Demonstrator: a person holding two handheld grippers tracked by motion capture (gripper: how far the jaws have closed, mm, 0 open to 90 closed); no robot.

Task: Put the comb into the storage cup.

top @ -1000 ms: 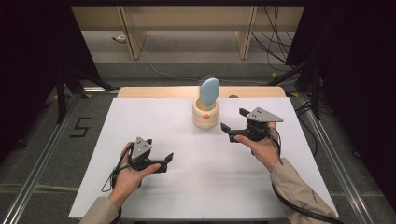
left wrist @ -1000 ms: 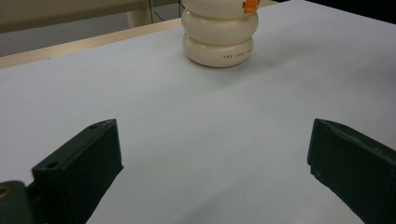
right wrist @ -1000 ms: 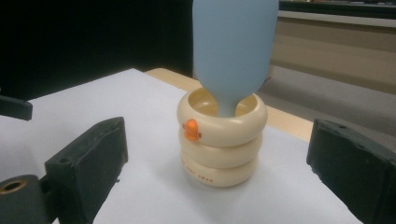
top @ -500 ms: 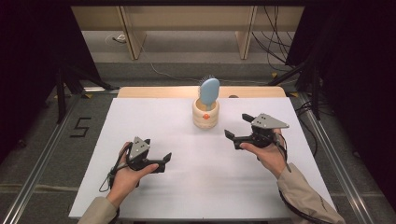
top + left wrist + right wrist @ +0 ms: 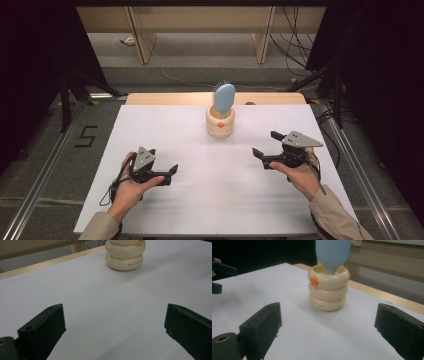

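A cream ringed holder point(image 5: 220, 122) stands at the back middle of the white table point(image 5: 210, 200), with a light blue hairbrush point(image 5: 223, 97) upright in it, bristles facing away. My left gripper point(image 5: 169, 173) rests low at the front left, open and empty, pointing toward the holder point(image 5: 125, 255). To the right of the holder and nearer the front is my right gripper point(image 5: 264, 144), also open and empty. Its own view looks along wide-apart jaws at the holder point(image 5: 328, 290), an orange mark on its top ring, and the brush point(image 5: 333, 253).
The table's wooden far edge point(image 5: 175, 98) runs behind the holder. Beyond it are a grey floor, cables and table legs. Metal rails point(image 5: 45, 170) flank the table. The left gripper point(image 5: 219, 272) appears at the far left of the right gripper view.
My right gripper has drawn back from the holder, toward the front right of the table, still open. The left gripper has barely shifted.
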